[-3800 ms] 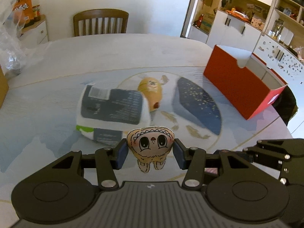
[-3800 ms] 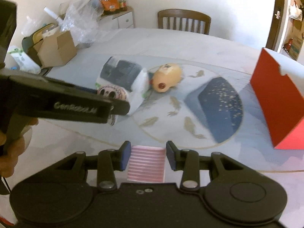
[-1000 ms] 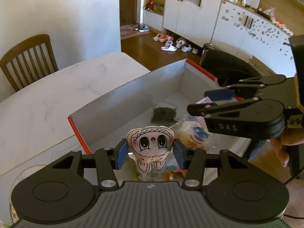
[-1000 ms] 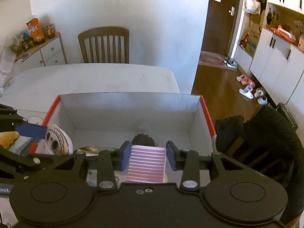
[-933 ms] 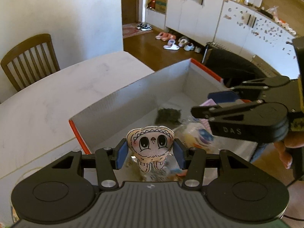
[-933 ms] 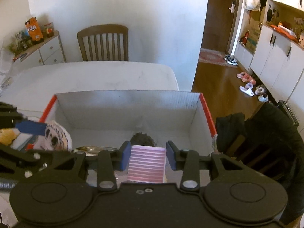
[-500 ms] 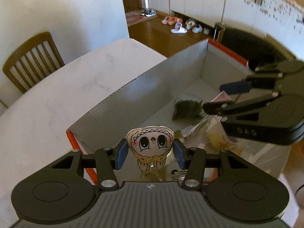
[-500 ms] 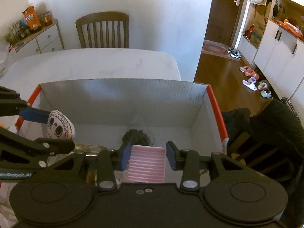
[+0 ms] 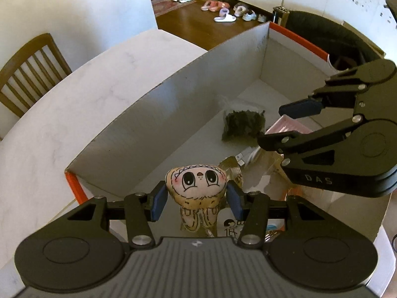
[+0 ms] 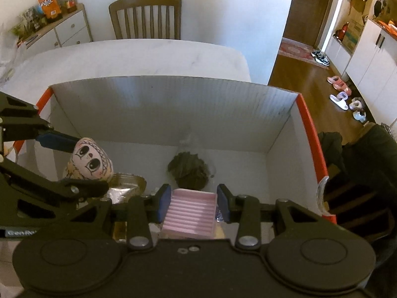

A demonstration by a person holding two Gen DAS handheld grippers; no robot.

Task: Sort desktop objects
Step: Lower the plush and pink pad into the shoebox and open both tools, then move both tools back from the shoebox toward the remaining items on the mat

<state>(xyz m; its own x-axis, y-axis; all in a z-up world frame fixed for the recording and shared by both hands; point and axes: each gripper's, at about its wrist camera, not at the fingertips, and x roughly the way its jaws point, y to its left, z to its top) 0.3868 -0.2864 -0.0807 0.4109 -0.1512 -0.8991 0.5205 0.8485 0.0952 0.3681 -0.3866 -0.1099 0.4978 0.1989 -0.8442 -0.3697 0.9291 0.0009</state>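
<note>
Both grippers have sunk lower into the box [image 10: 173,104] since a second ago, and the view down into it is steeper now; the left gripper [image 9: 196,200] is clenched on a small plush doll [image 9: 197,186], its blue fingers [image 9: 158,202] pressing the doll's head from either side, the doll's body hanging below them; seen from the right wrist, the doll [image 10: 90,162] hangs over the left part of the box, just above a crinkled foil packet [image 10: 126,185]; the right gripper [image 10: 191,202] is grasping a pink ribbed tray [image 10: 189,213], which sits flat between its fingers [image 10: 163,202] and reaches back under the gripper's body; from the left wrist that same gripper [image 9: 295,124] shows side-on at the right, the pink tray [image 9: 285,126] peeking out between its two fingers.

The box stands on the white marble desk [image 10: 136,59], red outside and pale grey inside; on its floor lies a clear bag of dark dried stuff [image 10: 188,170], near the far wall and just beyond the pink tray; more packets and wrappers [image 9: 248,159] lie heaped at the near end under both grippers, too jumbled to tell apart; a wooden chair [image 10: 146,17] stands at the far edge of the desk; slippers [image 10: 342,96] lie on the wooden floor to the right.
</note>
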